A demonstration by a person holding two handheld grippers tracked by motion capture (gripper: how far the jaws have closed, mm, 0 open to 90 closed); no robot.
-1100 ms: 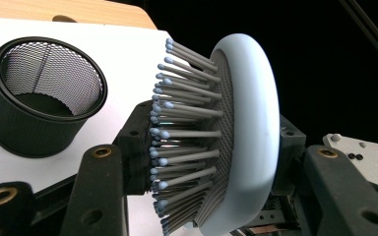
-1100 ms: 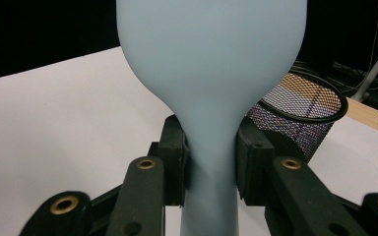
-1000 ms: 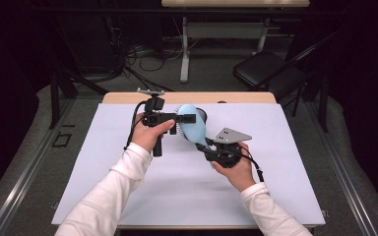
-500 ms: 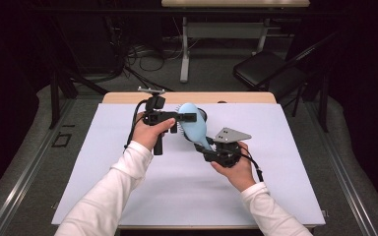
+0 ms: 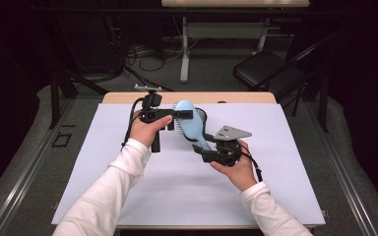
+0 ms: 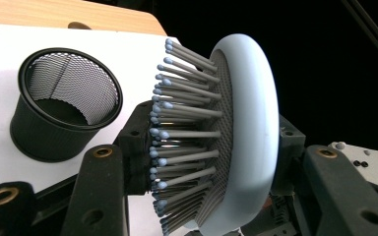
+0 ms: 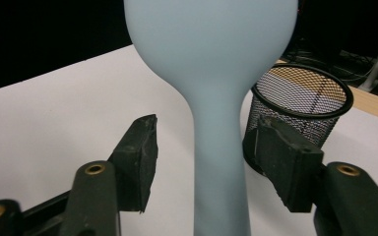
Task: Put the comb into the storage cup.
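Left gripper (image 6: 211, 167) is clamped across the head of the pale blue plastic hairbrush (image 6: 236, 132), bristles against one pad. Right gripper (image 7: 204, 162) has just been opening; its jaws stand clear on either side of the handle, with the black wire-mesh cup (image 7: 300, 105) just beyond it.

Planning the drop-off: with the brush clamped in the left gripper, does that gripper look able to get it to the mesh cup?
Probably yes. The left gripper is shut on the hairbrush head, the mesh cup stands open-topped just beyond, and the right gripper jaws stand clear of the handle.
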